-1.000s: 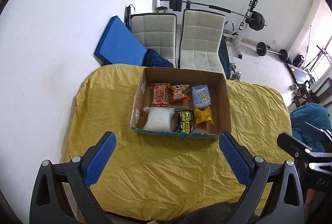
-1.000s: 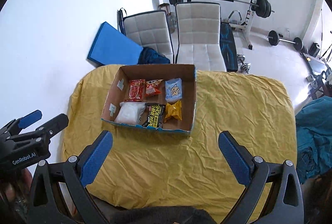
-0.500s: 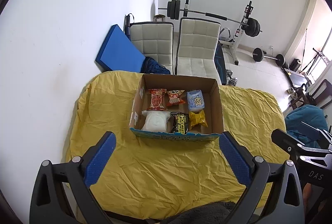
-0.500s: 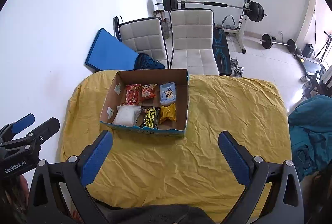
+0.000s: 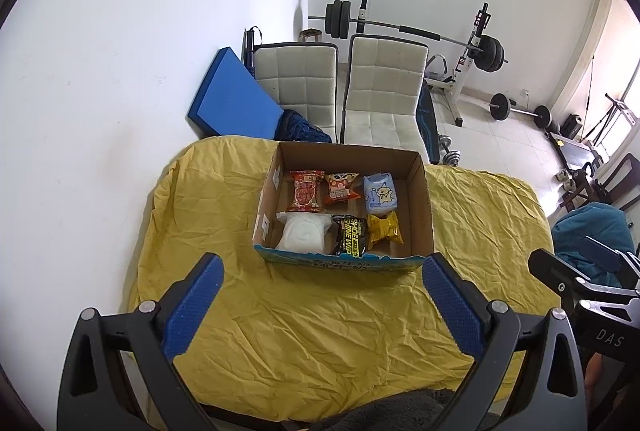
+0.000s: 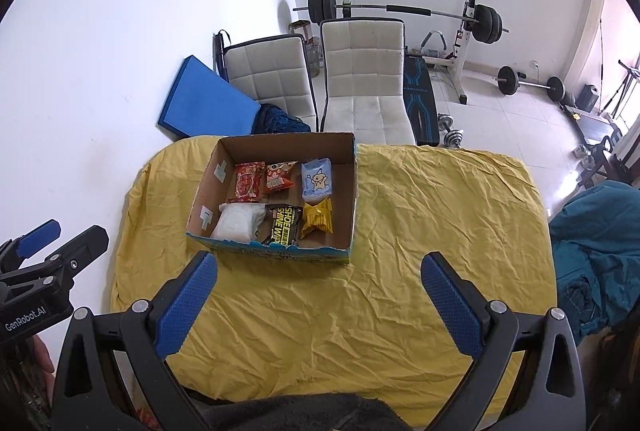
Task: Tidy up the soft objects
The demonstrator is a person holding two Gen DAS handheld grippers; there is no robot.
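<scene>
Left wrist view: the left gripper [image 5: 320, 305] was held above the near part of the table with its blue-padded fingers [image 5: 192, 305] spread wide and nothing between them. The right gripper [image 6: 320, 301] was likewise spread wide and empty, also above the yellow tablecloth [image 6: 420, 223]. Beyond both stood an open cardboard box [image 5: 425, 207], resting on the cloth toward the far left of the table. Inside, the far row held a red snack packet [image 5: 306, 190], an orange snack packet [image 5: 341, 187] and a pale blue tissue pack [image 5: 380, 193]. The near row held a white soft pack [image 5: 303, 234], a black shoe-wipes packet [image 5: 351, 234] and a yellow wrapped packet [image 5: 385, 228]. Behind the table stood two white padded chairs [image 5: 384, 91], with a blue mat [image 5: 234, 97] leaning against the wall.
</scene>
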